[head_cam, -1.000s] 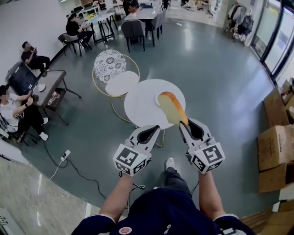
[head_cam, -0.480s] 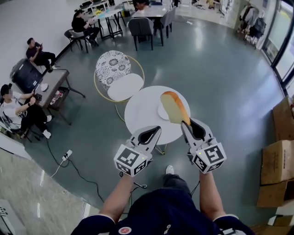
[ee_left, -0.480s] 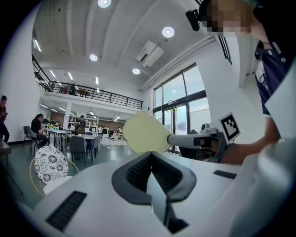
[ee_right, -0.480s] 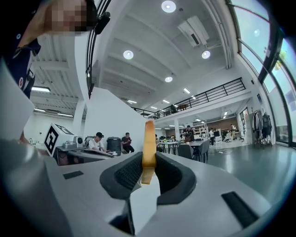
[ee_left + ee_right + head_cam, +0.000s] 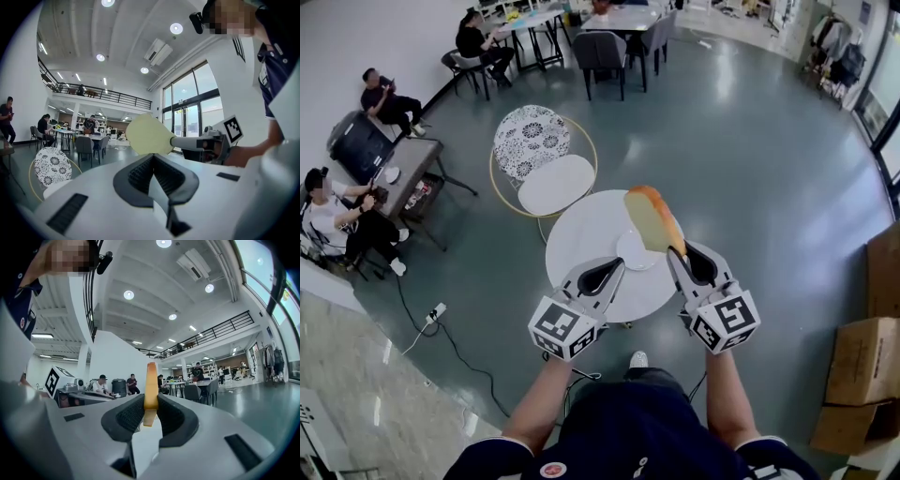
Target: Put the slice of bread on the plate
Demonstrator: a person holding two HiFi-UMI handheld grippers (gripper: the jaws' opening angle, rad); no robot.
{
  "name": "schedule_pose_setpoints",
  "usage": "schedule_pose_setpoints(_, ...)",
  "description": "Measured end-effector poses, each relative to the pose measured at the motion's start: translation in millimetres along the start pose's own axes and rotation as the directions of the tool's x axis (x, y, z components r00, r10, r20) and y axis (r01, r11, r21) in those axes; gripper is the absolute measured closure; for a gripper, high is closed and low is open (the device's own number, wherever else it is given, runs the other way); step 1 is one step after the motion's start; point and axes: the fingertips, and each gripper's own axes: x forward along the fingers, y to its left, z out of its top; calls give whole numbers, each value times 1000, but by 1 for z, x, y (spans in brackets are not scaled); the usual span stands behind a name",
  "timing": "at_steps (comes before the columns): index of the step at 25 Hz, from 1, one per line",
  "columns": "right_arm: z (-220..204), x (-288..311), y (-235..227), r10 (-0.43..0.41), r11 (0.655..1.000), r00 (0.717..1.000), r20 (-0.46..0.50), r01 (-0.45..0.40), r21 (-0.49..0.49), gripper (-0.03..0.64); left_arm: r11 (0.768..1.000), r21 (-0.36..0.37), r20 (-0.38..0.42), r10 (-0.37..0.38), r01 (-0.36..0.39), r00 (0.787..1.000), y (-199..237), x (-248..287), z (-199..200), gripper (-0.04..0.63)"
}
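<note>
A slice of bread (image 5: 649,216) with a golden crust stands on edge in the air, and my right gripper (image 5: 676,253) is shut on its lower end. In the right gripper view the bread (image 5: 151,383) is pinched between the dark pads. It hangs over the round white table (image 5: 581,234), just above and behind a small white plate (image 5: 633,253). My left gripper (image 5: 617,263) hovers over the table's near edge, shut with nothing in it. The left gripper view shows the bread (image 5: 146,135) and the right gripper (image 5: 180,142) from the side.
A gold-framed chair (image 5: 525,136) with a white seat (image 5: 555,183) stands right behind the table. People sit at desks at the left and far back. Cardboard boxes (image 5: 858,361) are stacked at the right. A cable and power strip (image 5: 436,312) lie on the floor at the left.
The person has walked forward, so the table now lies under both grippers. The plate, earlier hidden behind the bread, shows just below it. Neither grip has altered.
</note>
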Motion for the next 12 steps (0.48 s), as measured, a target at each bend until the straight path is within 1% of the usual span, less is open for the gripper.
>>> schedule_pose_setpoints(5,3,17,-30,12,1000,1000,11,-12,9,535,1000,3,-15,19,-19,1000,11,25,2,591)
schedule_pose_setpoints(12,-8,42,-48,8,1000,1000,4,-8,26,535,1000,17,-29,23,-23,999,36,43,-3,591)
